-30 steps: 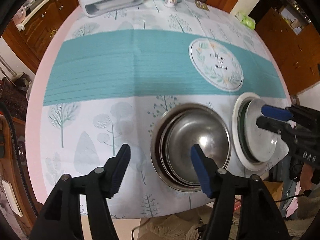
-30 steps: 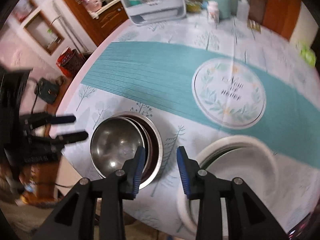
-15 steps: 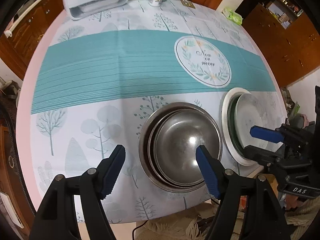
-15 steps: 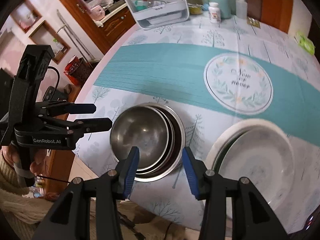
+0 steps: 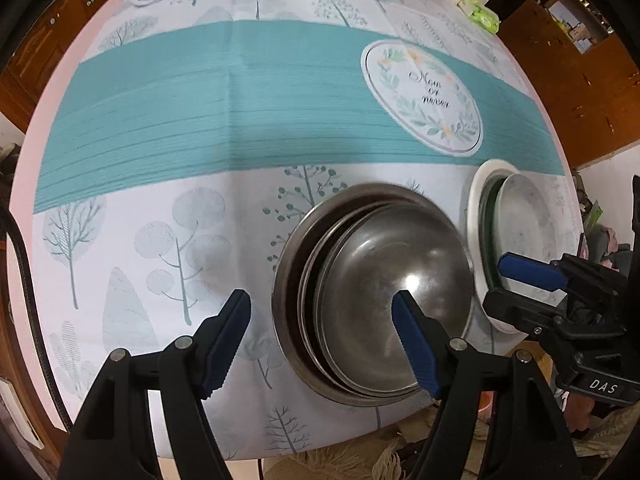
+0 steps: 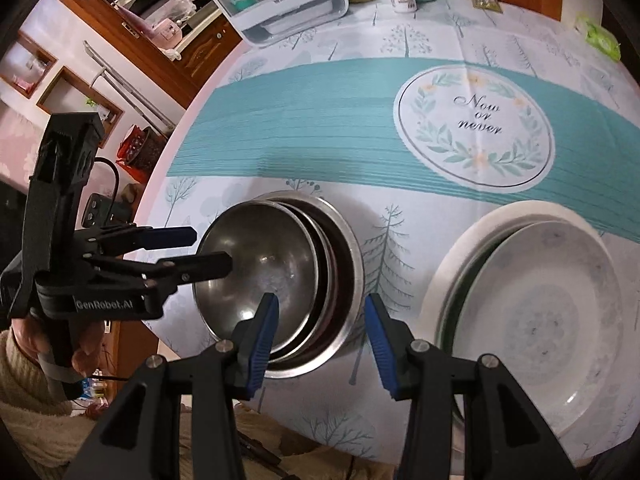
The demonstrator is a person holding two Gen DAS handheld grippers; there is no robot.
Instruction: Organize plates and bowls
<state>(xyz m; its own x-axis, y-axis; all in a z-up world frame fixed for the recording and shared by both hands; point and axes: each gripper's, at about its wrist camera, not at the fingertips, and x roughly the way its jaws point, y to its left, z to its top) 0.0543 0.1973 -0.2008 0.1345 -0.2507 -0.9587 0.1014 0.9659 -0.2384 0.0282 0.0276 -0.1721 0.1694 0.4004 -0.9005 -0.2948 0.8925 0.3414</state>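
Already the sorting looks well advanced, as far as the pictures show; the steel bowls [image 5: 376, 300] sit nested in one stack near the table's [image 5: 160, 120] front edge, though the inner ones lie off-centre against one side of the big outer bowl; just beside them, toward the front right corner, the white plates [image 6: 540, 320] are piled too, the top plate skewed within the one beneath. What seems left is squaring both stacks, or moving them off toward the drying rack [image 6: 280, 4] at the far edge. The left gripper [image 5: 320, 312] stands wide, straddling the outer bowl's rim, pads pressing nothing; the right gripper [image 6: 322, 312] has just been opening and spans the opposite rim at middling width, holding nothing.
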